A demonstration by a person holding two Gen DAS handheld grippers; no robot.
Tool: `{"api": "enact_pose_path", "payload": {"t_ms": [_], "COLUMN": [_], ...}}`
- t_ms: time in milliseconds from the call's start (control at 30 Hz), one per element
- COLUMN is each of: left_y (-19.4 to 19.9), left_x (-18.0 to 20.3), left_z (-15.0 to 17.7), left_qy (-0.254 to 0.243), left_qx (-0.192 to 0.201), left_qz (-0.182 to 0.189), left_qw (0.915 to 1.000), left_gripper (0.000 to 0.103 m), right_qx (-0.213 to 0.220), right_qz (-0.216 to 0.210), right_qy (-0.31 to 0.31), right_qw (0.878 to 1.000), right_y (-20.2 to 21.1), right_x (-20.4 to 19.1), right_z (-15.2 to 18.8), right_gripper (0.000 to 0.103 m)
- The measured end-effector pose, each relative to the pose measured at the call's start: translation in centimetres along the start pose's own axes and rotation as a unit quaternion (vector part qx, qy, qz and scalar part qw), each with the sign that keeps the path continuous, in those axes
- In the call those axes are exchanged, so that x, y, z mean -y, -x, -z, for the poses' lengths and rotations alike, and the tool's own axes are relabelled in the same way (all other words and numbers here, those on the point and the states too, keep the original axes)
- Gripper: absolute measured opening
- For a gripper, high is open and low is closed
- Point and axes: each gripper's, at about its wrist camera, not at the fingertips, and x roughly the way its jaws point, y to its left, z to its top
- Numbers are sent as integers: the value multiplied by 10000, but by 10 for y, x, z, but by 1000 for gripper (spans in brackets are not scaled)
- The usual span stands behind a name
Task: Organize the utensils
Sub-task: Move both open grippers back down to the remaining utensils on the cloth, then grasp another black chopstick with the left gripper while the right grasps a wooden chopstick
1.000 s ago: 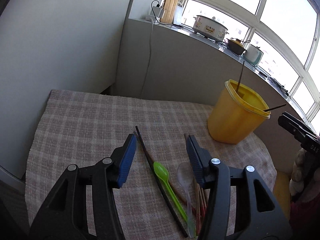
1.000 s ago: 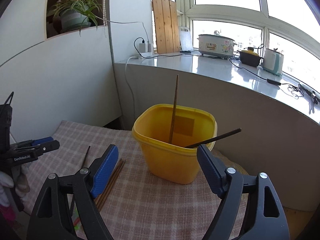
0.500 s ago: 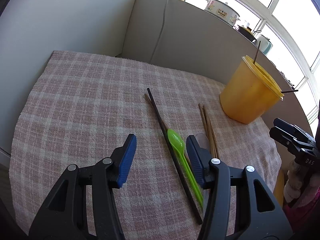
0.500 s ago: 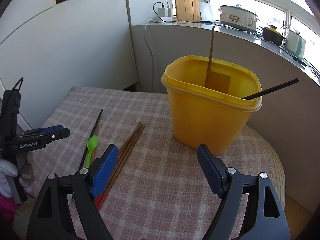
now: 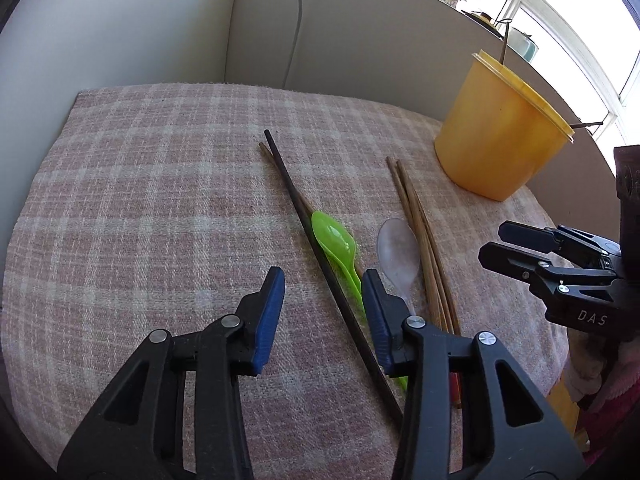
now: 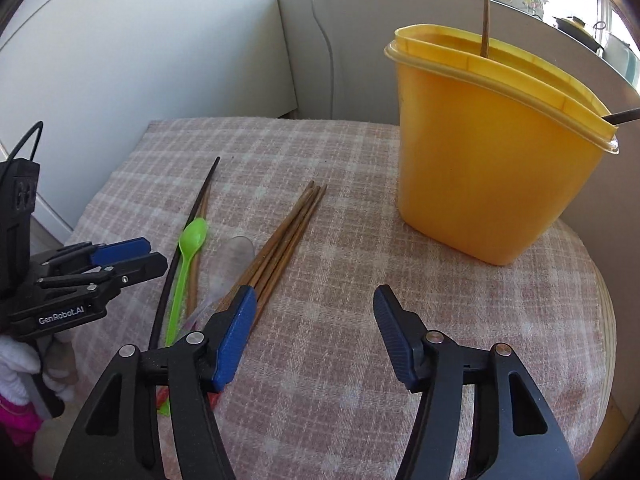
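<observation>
On the checked cloth lie a black chopstick [image 5: 296, 200], a green spoon [image 5: 334, 240], a clear spoon [image 5: 398, 248] and a bundle of brown chopsticks [image 5: 416, 216]. My left gripper [image 5: 323, 280] hovers low over the black chopstick, which runs under the gap between its closing jaws; the pads are not touching it. My right gripper [image 6: 316, 296] is also closing, with only cloth in its gap and its left finger over the brown chopsticks [image 6: 292, 220]. The yellow container [image 6: 480, 152] stands at the far right, holding a brown chopstick [image 6: 485, 16] and a dark one [image 6: 624, 116].
The cloth-covered table [image 5: 140, 200] is small and rounded, with its edge close at the right. A grey wall and a ledge with a hanging cable [image 5: 298, 20] stand behind it. A person's gloved hand [image 6: 16, 364] holds the left gripper at the left edge.
Both grippers have sunk toward the cloth and tipped further down. The jaws of both stand narrower than before. The utensils on the cloth have not moved.
</observation>
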Motion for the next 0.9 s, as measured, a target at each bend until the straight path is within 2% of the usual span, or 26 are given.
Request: {"api": "enact_pose_path", "payload": {"t_ms": [100, 300, 567, 667, 733, 900], "left_y": [-6, -17, -24, -22, -19, -13], "left_x": [3, 12, 12, 8, 5, -3], "left_z": [1, 5, 0, 1, 2, 4], "left_qy": [-69, -374, -441, -410, -410, -471], "left_qx": [-54, -129, -172, -155, -163, -186], "left_qz": [-45, -156, -178, -240, -283, -358], "left_qw": [10000, 9991, 9987, 9988, 9986, 9981], "left_gripper": [38, 38, 38, 38, 31, 22], "right_qx": [-205, -434, -444, -474, -501, -501], "right_qz": [-108, -109, -97, -163, -233, -365], "right_qy": [-51, -153, -210, -285, -374, -498], "right_qw": [9997, 9989, 9987, 9983, 9978, 9968], "right_y": [-15, -36, -38, -39, -41, -41], "right_x": [-5, -10, -10, -9, -8, -5], "right_z": [-1, -2, -7, -9, -11, -12], "right_gripper": [43, 28, 20, 19, 19, 19]}}
